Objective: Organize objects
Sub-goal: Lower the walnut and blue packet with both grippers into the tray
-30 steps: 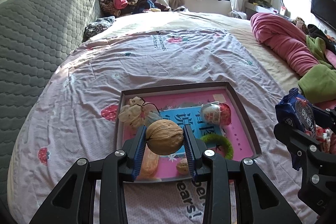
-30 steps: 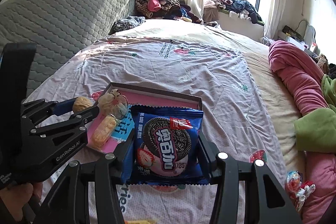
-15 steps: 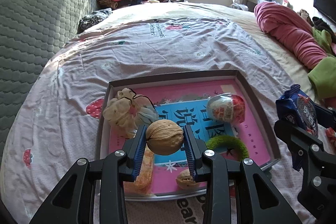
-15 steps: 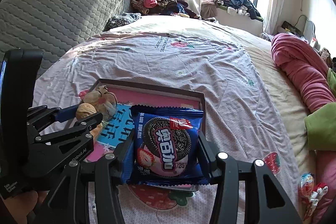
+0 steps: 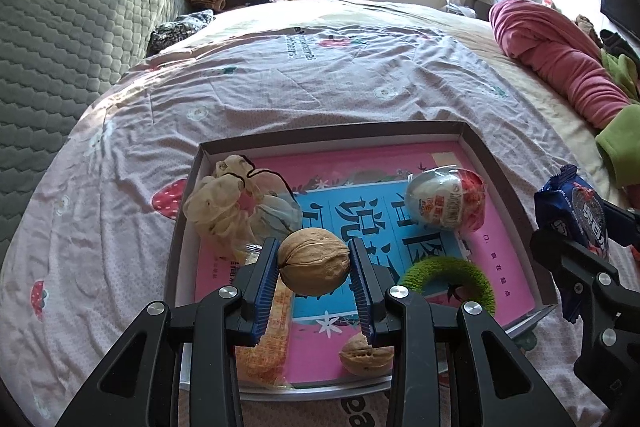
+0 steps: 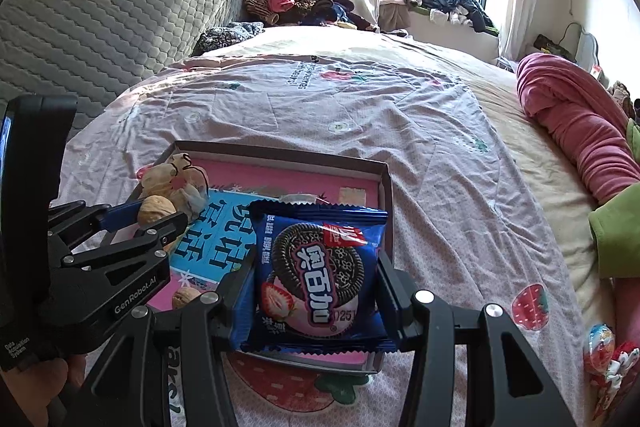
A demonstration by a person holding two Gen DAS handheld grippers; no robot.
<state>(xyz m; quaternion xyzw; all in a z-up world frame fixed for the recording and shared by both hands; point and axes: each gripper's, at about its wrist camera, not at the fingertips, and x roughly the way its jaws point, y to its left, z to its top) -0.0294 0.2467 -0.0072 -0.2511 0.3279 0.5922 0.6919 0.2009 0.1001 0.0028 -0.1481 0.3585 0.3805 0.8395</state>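
Two loads are over the tray (image 5: pixel 496 169) on the bed (image 5: pixel 280 75) at once: my left gripper (image 5: pixel 314 265) has its fingers clamped on a walnut (image 5: pixel 313 261), hanging above the tray's near-left part with a second walnut (image 5: pixel 366 357) lying loose at about five o'clock from it. My right gripper (image 6: pixel 316 283) has its fingers closed on the flat sides of the blue cookie packet (image 6: pixel 316 277), upright, over the tray's near-right corner. Left hand looks nearer a drop, with bare tray floor right under the nut, I'd say.
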